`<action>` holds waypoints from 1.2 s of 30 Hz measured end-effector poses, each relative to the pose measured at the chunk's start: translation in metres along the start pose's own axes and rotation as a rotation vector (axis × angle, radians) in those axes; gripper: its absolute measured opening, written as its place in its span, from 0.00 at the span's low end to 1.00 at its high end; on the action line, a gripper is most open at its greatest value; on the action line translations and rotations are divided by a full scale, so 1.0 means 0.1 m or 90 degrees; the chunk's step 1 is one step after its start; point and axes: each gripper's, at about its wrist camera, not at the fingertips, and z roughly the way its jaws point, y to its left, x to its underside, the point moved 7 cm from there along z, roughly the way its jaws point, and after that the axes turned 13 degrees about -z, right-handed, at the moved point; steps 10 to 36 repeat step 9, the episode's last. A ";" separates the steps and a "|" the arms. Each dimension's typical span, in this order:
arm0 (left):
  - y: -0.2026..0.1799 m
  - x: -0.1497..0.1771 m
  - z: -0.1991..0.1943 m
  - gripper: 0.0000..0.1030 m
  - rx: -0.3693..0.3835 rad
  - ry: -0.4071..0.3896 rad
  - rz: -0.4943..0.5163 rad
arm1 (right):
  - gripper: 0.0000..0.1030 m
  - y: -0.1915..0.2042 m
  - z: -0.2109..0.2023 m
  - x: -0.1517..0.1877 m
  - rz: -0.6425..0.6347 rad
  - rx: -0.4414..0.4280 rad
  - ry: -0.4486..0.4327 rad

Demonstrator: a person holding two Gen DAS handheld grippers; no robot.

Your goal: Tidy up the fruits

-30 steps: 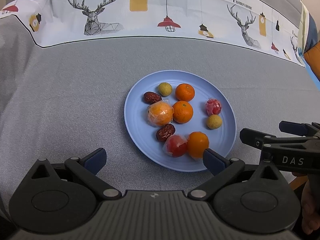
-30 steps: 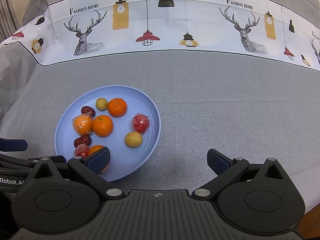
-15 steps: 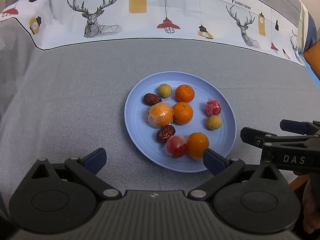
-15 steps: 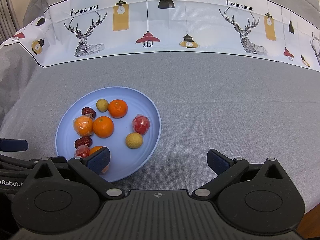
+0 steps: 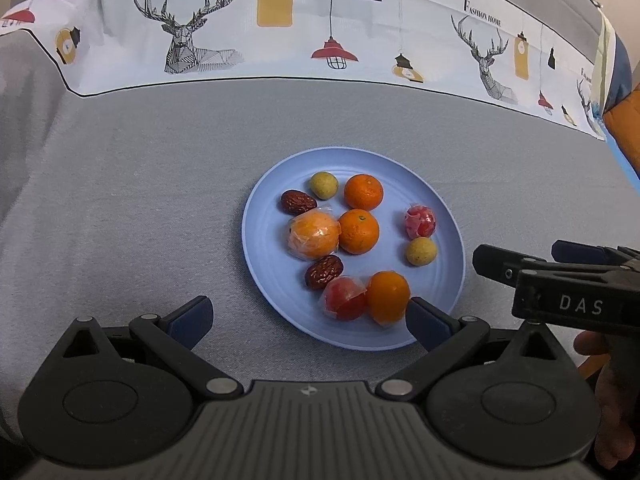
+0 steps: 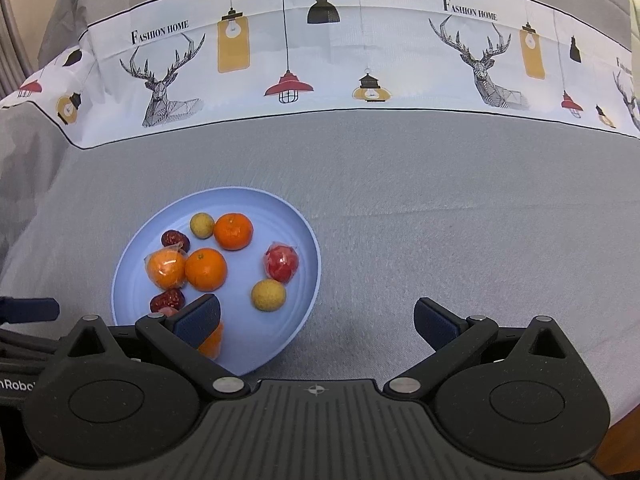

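On the grey tablecloth (image 5: 120, 200) in front of me sits a round light-blue plate (image 5: 450, 216), the white deer-printed cloth band (image 5: 280, 40) behind it. On the plate, two bare orange mandarins (image 5: 359, 231) lie mid-plate, a plastic-wrapped orange (image 5: 314, 234) touching the nearer one's left; two wrinkled brown dates (image 5: 324, 272) lie left, two small yellow round fruits (image 5: 421, 251) apart.
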 end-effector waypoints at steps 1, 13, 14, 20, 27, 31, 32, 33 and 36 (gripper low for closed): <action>0.00 0.00 0.00 0.99 0.001 0.002 0.000 | 0.99 0.00 0.01 0.00 0.001 -0.002 0.000; -0.03 -0.02 0.04 1.00 0.009 0.002 0.003 | 0.99 -0.05 0.05 -0.06 0.011 -0.023 -0.018; -0.03 -0.02 0.04 1.00 0.009 0.002 0.003 | 0.99 -0.05 0.05 -0.06 0.011 -0.023 -0.018; -0.03 -0.02 0.04 1.00 0.009 0.002 0.003 | 0.99 -0.05 0.05 -0.06 0.011 -0.023 -0.018; -0.03 -0.02 0.04 1.00 0.009 0.002 0.003 | 0.99 -0.05 0.05 -0.06 0.011 -0.023 -0.018; -0.03 -0.02 0.04 1.00 0.009 0.002 0.003 | 0.99 -0.05 0.05 -0.06 0.011 -0.023 -0.018; -0.03 -0.02 0.04 1.00 0.009 0.002 0.003 | 0.99 -0.05 0.05 -0.06 0.011 -0.023 -0.018; -0.03 -0.02 0.04 1.00 0.009 0.002 0.003 | 0.99 -0.05 0.05 -0.06 0.011 -0.023 -0.018; -0.03 -0.02 0.04 1.00 0.009 0.002 0.003 | 0.99 -0.05 0.05 -0.06 0.011 -0.023 -0.018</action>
